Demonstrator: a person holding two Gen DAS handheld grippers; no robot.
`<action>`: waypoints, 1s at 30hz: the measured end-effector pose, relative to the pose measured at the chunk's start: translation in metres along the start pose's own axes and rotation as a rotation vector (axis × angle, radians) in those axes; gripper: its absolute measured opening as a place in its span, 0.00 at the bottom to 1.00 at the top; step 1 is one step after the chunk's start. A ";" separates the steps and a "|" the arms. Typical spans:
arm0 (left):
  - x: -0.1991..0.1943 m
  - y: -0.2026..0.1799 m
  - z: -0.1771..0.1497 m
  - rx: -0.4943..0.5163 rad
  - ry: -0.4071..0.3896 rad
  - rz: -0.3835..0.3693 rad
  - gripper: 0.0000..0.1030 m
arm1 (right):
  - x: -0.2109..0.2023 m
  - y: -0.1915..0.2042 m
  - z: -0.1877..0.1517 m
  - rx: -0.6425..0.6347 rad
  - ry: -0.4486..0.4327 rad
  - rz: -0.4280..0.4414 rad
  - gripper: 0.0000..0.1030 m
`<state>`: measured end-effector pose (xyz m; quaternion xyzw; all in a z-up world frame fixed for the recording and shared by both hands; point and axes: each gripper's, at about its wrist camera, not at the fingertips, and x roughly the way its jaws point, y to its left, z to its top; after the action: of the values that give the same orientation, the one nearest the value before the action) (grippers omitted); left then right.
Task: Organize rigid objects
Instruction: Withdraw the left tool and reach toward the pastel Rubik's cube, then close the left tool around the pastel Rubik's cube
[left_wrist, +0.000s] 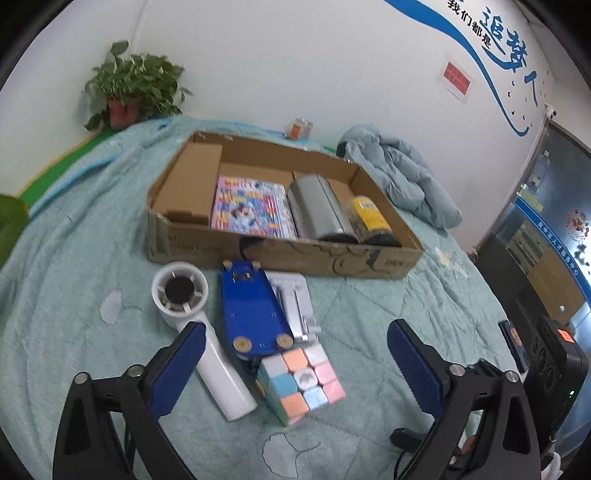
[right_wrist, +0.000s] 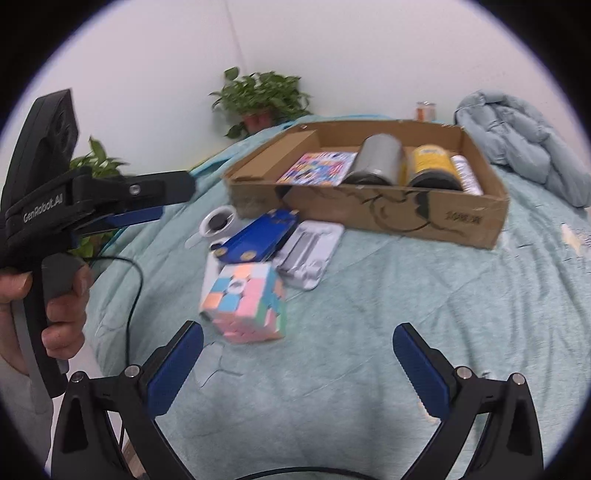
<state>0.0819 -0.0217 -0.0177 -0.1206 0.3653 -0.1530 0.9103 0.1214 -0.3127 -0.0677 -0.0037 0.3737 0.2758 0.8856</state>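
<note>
My left hand-held gripper and right hand-held gripper gape wide, empty, near the pastel cube, before the cardboard box.

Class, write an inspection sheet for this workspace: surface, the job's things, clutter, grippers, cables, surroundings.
Surface: quilted pale green bedcover.
Job's things: open brown cardboard box holding a colourful book, a grey metal canister and a yellow-labelled jar; outside lie a pastel puzzle cube, a white handheld fan, a blue plastic stand and a white tray.
Clutter: pale blue padded jacket.
Grippers: left gripper open, empty; right gripper open, empty.
Cables: black cable.
Surroundings: potted plant, white wall.
</note>
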 end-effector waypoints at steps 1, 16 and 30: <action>0.002 0.002 -0.002 -0.010 0.012 -0.019 0.85 | 0.003 0.003 -0.003 -0.007 0.010 0.014 0.99; 0.057 0.027 -0.016 -0.097 0.163 -0.232 0.44 | 0.061 0.023 -0.001 -0.071 0.092 0.182 0.69; 0.048 0.001 -0.031 -0.083 0.224 -0.318 0.41 | 0.054 0.014 -0.027 0.051 0.108 0.154 0.43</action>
<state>0.0932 -0.0420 -0.0699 -0.1967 0.4465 -0.2921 0.8226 0.1277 -0.2799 -0.1202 0.0328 0.4270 0.3331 0.8400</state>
